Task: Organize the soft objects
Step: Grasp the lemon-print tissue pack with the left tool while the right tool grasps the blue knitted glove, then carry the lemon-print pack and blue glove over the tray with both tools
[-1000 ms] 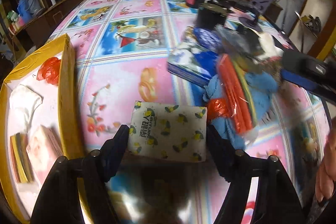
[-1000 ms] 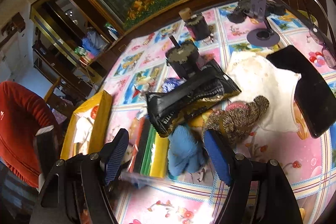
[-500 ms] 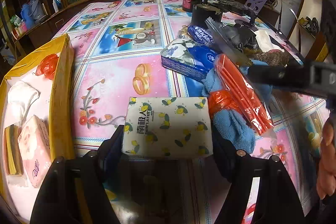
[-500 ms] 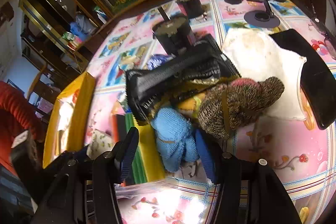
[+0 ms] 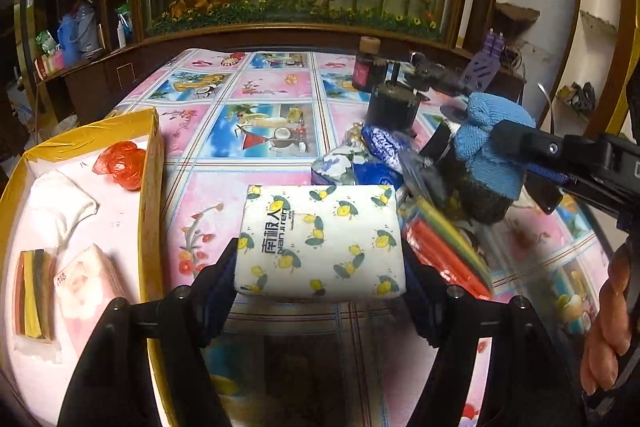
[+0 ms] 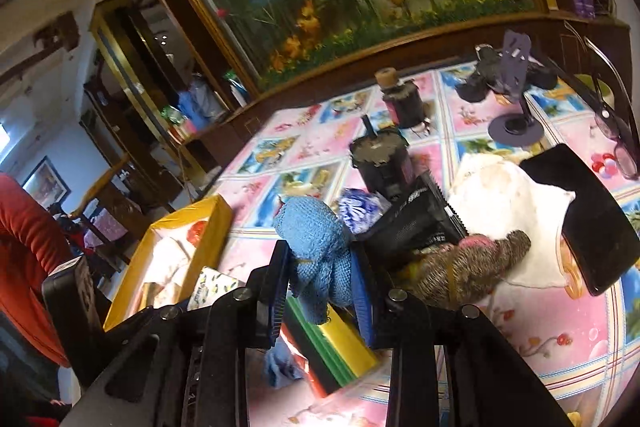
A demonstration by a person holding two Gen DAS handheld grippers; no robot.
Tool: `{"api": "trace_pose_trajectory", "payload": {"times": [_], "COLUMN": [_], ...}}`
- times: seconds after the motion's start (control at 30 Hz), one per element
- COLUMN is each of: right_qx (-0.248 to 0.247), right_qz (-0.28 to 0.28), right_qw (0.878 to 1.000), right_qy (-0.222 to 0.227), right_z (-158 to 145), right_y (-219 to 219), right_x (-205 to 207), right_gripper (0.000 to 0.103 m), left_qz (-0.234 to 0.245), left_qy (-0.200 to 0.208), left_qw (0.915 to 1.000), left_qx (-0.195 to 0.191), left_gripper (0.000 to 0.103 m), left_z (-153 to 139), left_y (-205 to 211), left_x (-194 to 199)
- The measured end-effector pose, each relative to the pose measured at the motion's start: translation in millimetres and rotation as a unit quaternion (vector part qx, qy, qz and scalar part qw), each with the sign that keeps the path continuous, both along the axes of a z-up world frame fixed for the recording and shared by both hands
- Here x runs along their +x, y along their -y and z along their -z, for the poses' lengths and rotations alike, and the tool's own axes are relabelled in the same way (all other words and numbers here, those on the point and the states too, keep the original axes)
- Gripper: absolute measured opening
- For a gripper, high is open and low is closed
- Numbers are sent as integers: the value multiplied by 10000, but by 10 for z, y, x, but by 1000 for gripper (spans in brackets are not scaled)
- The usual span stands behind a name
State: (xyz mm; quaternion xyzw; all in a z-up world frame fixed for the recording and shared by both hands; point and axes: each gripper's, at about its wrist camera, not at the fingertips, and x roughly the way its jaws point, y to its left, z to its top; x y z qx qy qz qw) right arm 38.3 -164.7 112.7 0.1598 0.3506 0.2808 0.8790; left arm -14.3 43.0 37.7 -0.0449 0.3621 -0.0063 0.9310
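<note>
- The tabletop (image 5: 256,171) has open patterned cloth from the centre toward 12 o'clock; the yellow box (image 5: 150,187) borders it at 9 o'clock, and its near wall stands just beside the left claw (image 5: 320,267).
- The clutter pile (image 6: 424,227) fills the tabletop from 1 to 4 o'clock in the left wrist view, near the right claw (image 6: 320,275).
- Against the earlier frames, the right claw's jaws have just been closing and now grip the blue knitted cloth (image 6: 316,239), which hangs above the pile instead of lying in it.
- The left claw grips the tissue pack (image 5: 320,239), now raised off the tabletop.
- The tissue pack is white, soft-sided, printed with lemons; the blue knitted cloth is a bunched roll.
</note>
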Motion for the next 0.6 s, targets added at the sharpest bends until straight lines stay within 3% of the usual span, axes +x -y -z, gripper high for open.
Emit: {"api": "trace_pose_trajectory", "payload": {"times": [0.6], "right_qx": [-26], "right_qz": [-180], "right_qw": [9998], "right_qy": [-69], "right_z": [20], "right_y": [-96], "right_x": [-1], "right_gripper": [32], "left_qz": [-17], "left_qy": [102], "left_qw": [9999], "left_qx": [-16], "left_gripper": [72], "left_z": [-36], "left_y": [0], "left_x": [-26]}}
